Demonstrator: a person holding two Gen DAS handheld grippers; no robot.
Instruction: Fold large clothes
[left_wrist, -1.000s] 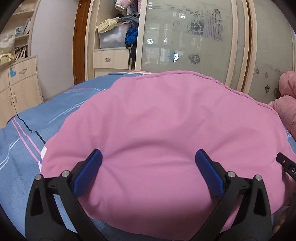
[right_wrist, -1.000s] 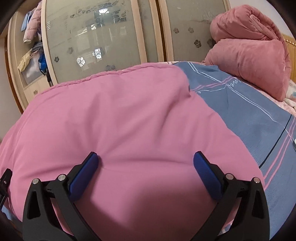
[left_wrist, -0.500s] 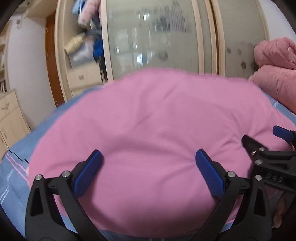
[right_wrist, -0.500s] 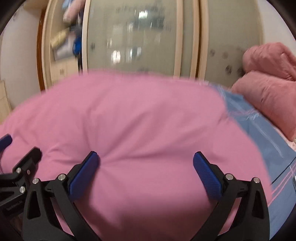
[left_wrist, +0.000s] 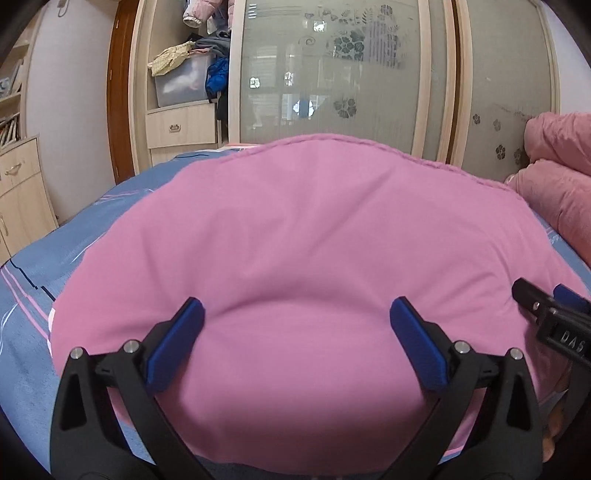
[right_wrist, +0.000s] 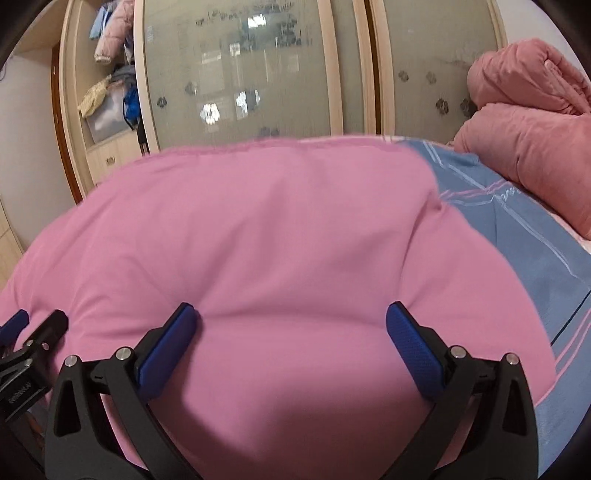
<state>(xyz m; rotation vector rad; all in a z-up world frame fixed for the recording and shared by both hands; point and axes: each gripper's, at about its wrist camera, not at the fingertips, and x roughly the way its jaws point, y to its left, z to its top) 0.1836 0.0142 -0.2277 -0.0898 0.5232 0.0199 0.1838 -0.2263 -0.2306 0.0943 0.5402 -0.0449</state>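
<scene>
A large pink garment (left_wrist: 303, 240) lies spread flat on the blue striped bed sheet (left_wrist: 29, 280); it also fills the right wrist view (right_wrist: 266, 240). My left gripper (left_wrist: 297, 325) is open and empty, its blue pads hovering over the garment's near edge. My right gripper (right_wrist: 290, 328) is open and empty too, over the same near edge. The two grippers are side by side: the right one shows at the right edge of the left wrist view (left_wrist: 554, 317), the left one at the left edge of the right wrist view (right_wrist: 26, 343).
A rolled pink quilt (right_wrist: 528, 140) lies on the bed at the right. A wardrobe with frosted sliding doors (left_wrist: 332, 74) stands behind the bed, with open shelves of clothes (left_wrist: 184, 74) to its left. A wooden cabinet (left_wrist: 18, 192) is at the far left.
Both grippers swung toward each other and back a little, so each now sees the other at its frame edge. Both stayed open over the garment, which has not moved.
</scene>
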